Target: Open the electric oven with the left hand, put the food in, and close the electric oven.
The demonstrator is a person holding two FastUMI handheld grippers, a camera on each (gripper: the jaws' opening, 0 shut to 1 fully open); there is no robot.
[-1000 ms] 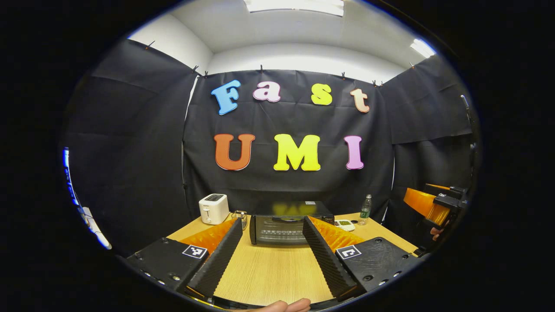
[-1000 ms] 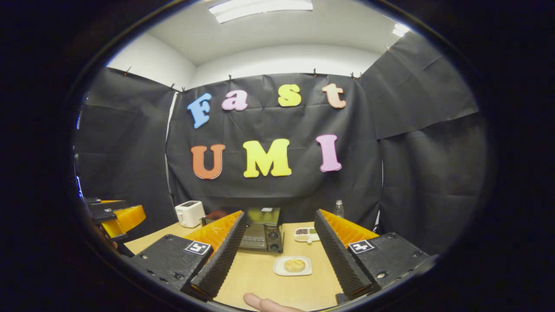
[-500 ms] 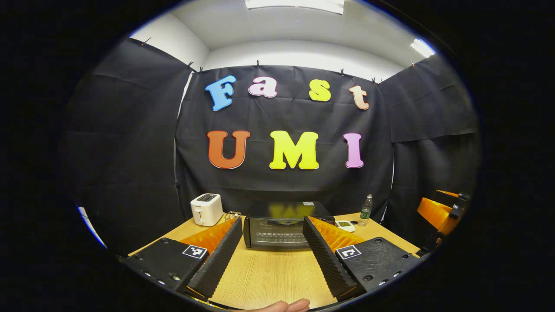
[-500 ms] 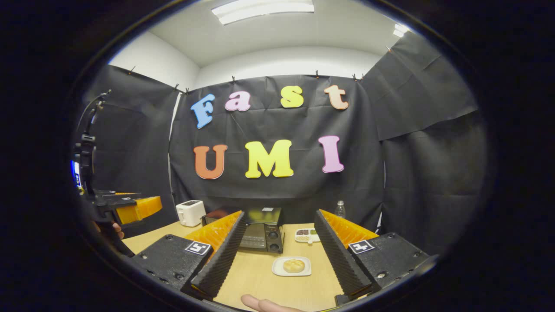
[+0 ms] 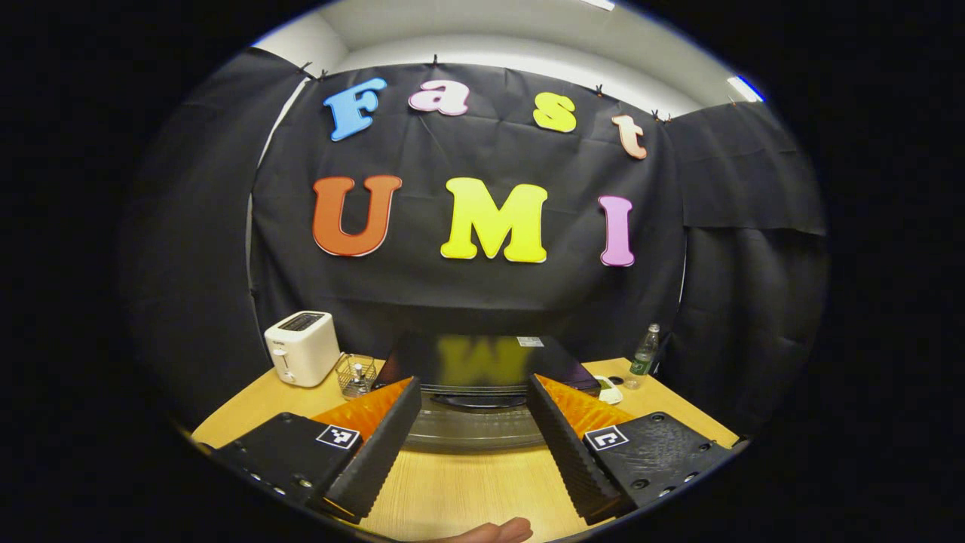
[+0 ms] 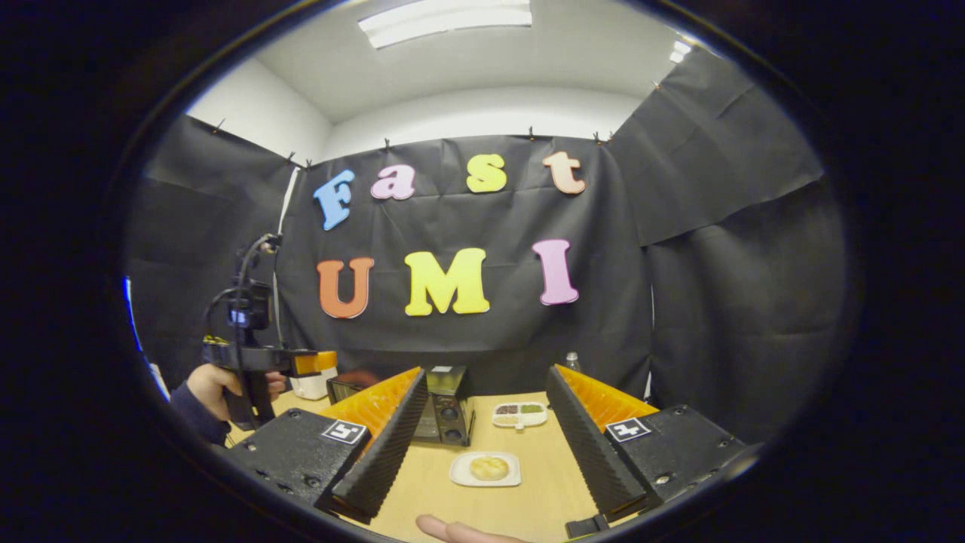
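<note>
The black electric oven (image 5: 482,362) stands close ahead in the left gripper view, door shut, with its handle (image 5: 479,400) just past my fingertips. My left gripper (image 5: 473,385) is open, its fingers on either side of the oven front and not touching it. In the right gripper view the oven (image 6: 445,415) sits behind a white plate (image 6: 461,475) that carries a round bun (image 6: 489,467). My right gripper (image 6: 486,373) hangs open above the table, short of the plate. A hand (image 6: 207,385) holds the left gripper (image 6: 301,362) up near the oven's left side.
A white toaster (image 5: 301,348) and a small wire basket (image 5: 356,375) stand left of the oven. A bottle (image 5: 643,356) and a white divided dish (image 6: 519,413) are to its right. The wooden table (image 5: 467,490) shows bare wood in front.
My left gripper has moved forward and tipped down toward the oven, which now looks much larger. In the right gripper view the left gripper has gone further in. The right gripper barely shifted.
</note>
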